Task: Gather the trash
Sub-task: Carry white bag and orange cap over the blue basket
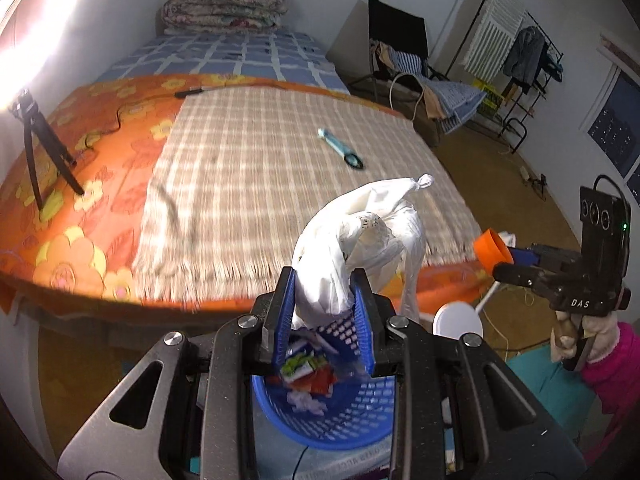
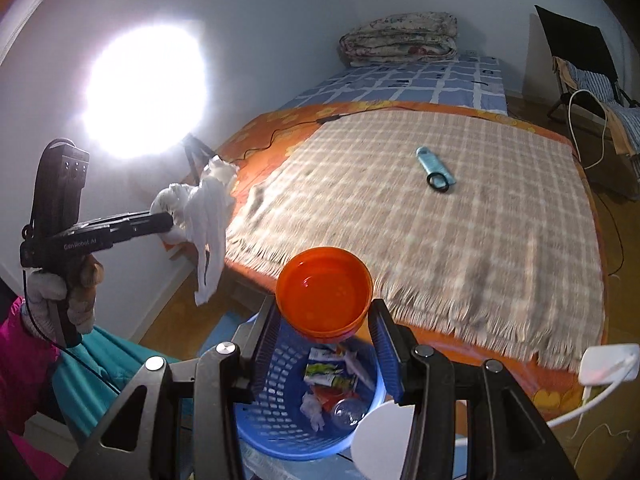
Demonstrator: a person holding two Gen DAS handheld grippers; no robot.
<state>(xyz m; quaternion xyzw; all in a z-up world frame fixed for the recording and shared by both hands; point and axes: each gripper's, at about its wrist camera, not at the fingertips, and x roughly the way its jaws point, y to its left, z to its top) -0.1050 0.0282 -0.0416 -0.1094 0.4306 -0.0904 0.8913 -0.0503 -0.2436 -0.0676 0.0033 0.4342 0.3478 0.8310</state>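
My left gripper is shut on a knotted white plastic bag and holds it above the blue mesh trash basket. The bag also shows in the right wrist view, held by the left gripper. My right gripper is shut on an orange plastic cup over the same basket. In the left wrist view the cup and right gripper sit at the right. The basket holds wrappers, crumpled paper and a clear bottle. A light blue object with a black ring lies on the plaid blanket.
The bed with an orange floral sheet stands behind the basket. A black tripod and cable sit at its left. A white round lid and white charger are near the basket. A chair and clothes rack stand far right.
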